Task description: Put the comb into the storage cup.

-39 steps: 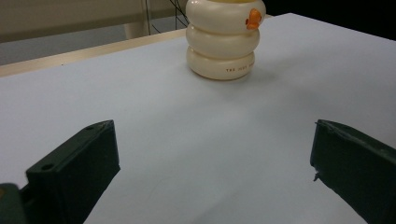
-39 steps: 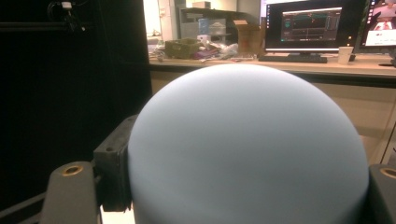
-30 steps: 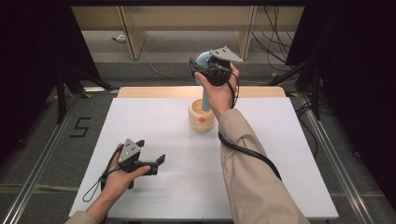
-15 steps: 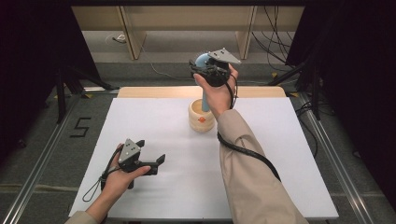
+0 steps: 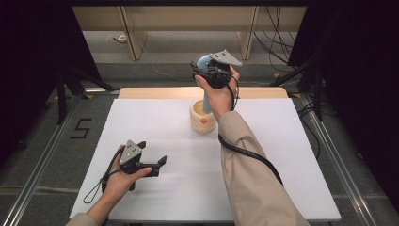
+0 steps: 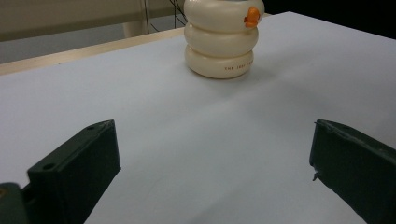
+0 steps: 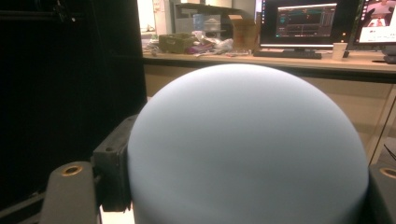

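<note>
Above the far side of the white table (image 5: 291, 155), the right gripper (image 5: 207, 70) holds a pale blue tool by its round top (image 7: 247, 149), jaws clamped on the ball. Its long handle (image 5: 206, 104) hangs straight down into the cream ring-shaped cup (image 5: 202, 121). The cup has a small orange duck (image 6: 252, 16) and tiny red writing (image 6: 233, 68), too small to read fully. The left gripper (image 5: 151, 160) rests much nearer the person, jaws wide apart, pointing at the cup.

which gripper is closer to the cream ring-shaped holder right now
Right. The right gripper is just above the holder, clamped on the blue tool standing in it; the left gripper rests farther off.
</note>
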`<action>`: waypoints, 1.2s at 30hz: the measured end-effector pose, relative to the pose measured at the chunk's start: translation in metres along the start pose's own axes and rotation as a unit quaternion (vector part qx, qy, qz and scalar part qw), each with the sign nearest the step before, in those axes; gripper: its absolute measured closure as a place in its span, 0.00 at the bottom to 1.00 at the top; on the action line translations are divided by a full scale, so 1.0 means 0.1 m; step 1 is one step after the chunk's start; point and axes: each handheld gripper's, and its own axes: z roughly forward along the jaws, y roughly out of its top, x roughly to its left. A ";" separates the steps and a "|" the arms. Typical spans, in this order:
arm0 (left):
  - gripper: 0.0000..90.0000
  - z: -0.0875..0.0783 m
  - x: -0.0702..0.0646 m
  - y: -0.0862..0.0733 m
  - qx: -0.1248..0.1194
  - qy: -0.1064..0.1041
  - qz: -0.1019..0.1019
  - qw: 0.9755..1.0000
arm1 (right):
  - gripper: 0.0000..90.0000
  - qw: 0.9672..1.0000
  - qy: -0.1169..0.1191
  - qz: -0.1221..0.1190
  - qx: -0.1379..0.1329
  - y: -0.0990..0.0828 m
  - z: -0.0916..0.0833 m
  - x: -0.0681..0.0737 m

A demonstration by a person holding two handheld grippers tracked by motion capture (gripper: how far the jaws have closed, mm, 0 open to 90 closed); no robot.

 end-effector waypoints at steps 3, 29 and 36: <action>0.01 0.00 0.00 0.00 0.001 -0.001 0.000 1.000 | 0.28 1.000 -0.001 0.000 0.003 -0.01 0.01 -0.01; 0.01 0.01 0.00 -0.01 0.002 -0.002 0.000 1.000 | 0.28 1.000 -0.002 0.003 0.009 -0.13 0.06 -0.02; 0.01 0.01 0.00 0.00 0.002 -0.003 -0.001 1.000 | 0.28 1.000 -0.003 0.002 0.010 -0.15 0.07 -0.02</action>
